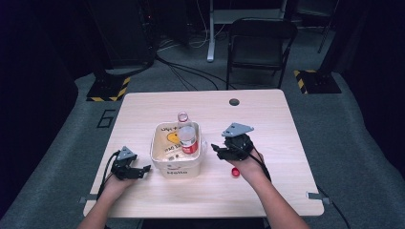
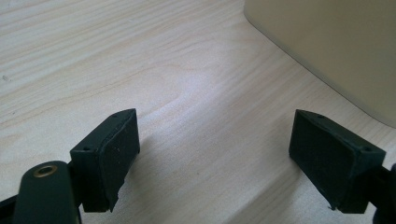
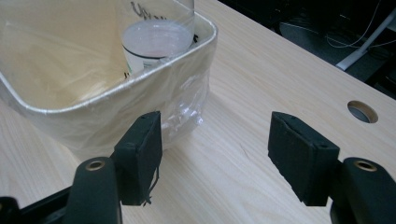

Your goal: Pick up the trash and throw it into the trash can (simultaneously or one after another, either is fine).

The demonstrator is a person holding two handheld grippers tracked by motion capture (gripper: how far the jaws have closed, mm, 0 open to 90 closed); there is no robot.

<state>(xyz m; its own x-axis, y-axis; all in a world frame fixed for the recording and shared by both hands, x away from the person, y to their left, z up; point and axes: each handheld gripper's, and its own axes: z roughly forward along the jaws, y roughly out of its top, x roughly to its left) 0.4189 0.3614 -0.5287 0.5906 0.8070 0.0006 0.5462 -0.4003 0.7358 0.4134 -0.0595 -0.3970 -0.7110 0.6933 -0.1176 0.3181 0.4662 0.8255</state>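
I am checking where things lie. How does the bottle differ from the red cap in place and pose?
The bottle stands upright inside the cream tub; the red cap lies flat on the bare table, outside the tub. The bottle is tall and clear with an open neck; the cap is small and solid red. They share red: the bottle's label matches it.

Overall light: overhead light is falling brightly on the pale wooden table [image 1: 267, 119], while the room toward twelve o'clock is lying dim.
Shadows: soft shadows are pooling under the black jaws.
Glare: the cream plastic tub's rim [image 3: 116, 91] is shining.
Focus: the high view is looking soft and grainy.
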